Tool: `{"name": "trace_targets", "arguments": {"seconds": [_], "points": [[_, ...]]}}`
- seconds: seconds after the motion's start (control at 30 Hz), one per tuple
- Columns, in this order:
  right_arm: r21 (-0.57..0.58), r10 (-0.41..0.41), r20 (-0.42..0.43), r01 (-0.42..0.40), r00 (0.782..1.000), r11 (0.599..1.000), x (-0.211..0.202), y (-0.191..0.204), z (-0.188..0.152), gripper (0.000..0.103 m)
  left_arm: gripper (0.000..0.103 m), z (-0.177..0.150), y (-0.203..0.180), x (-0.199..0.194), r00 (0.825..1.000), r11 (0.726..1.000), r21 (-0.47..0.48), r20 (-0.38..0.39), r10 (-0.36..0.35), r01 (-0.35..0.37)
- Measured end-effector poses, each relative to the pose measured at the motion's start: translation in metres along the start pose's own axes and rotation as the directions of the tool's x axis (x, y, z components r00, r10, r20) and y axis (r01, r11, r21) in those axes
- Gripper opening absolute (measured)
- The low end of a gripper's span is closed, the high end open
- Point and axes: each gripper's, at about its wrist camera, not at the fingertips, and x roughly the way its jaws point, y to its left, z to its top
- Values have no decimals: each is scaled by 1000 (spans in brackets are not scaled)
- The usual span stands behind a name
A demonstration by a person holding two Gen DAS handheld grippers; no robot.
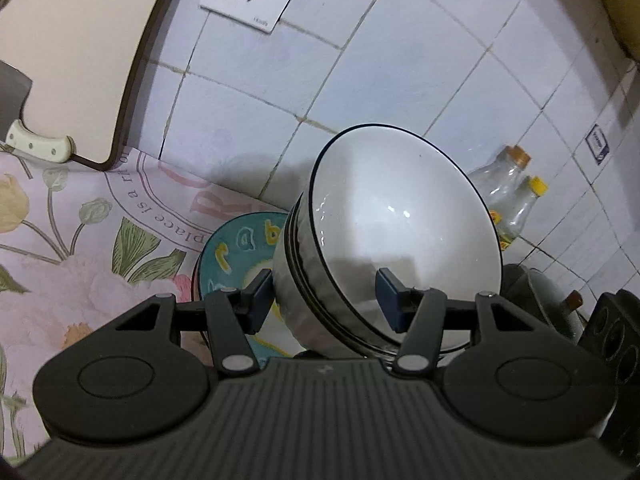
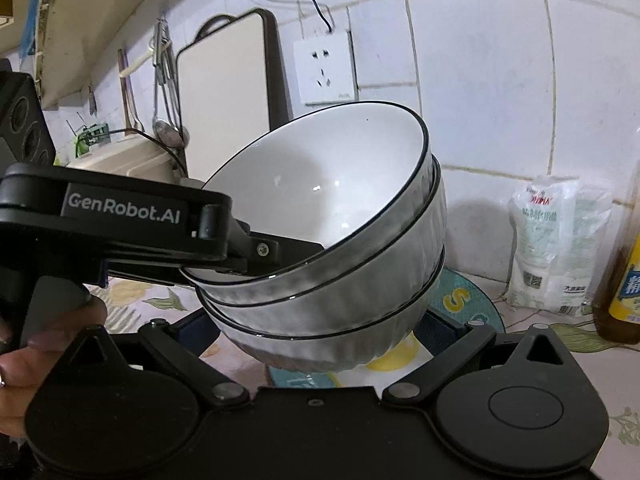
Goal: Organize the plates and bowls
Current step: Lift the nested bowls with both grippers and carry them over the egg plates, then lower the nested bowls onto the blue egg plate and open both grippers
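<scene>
Three nested white bowls with dark rims (image 1: 384, 216) are held tilted above a teal plate with yellow letters (image 1: 236, 248). My left gripper (image 1: 326, 300) is shut on the stack's near rim, one blue finger outside, one inside. In the right wrist view the same stack (image 2: 332, 240) hangs tilted over the plate (image 2: 460, 300), with the left gripper clamping its left rim. My right gripper (image 2: 316, 332) sits wide open under the stack's base, its fingers on either side and mostly hidden by the bowls.
A floral cloth (image 1: 60, 248) covers the counter. A cutting board (image 1: 80, 48) and a knife (image 1: 36, 144) lean at the tiled wall. Two empty glass bottles (image 1: 508, 196) stand behind. A white bag (image 2: 556, 248) and an oil bottle (image 2: 624, 272) stand to the right.
</scene>
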Motion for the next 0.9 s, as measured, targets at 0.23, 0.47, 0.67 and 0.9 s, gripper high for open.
{"name": "trace_targets", "arguments": {"seconds": [0.23, 0.47, 0.67, 0.9], "points": [[33, -3, -59, 5, 998, 999, 32, -19, -9, 103, 53, -4, 17, 36, 999, 999, -38, -52, 8, -10], [55, -11, -100, 17, 995, 998, 45, -31, -14, 103, 53, -4, 22, 57, 997, 999, -42, -77, 4, -8], [64, -16, -117, 24, 993, 998, 52, -38, -15, 103, 53, -4, 26, 67, 996, 999, -43, -94, 4, -8], [85, -10, -128, 21, 992, 996, 56, -42, -18, 103, 53, -6, 26, 70, 996, 999, -27, -92, 17, -19]]}}
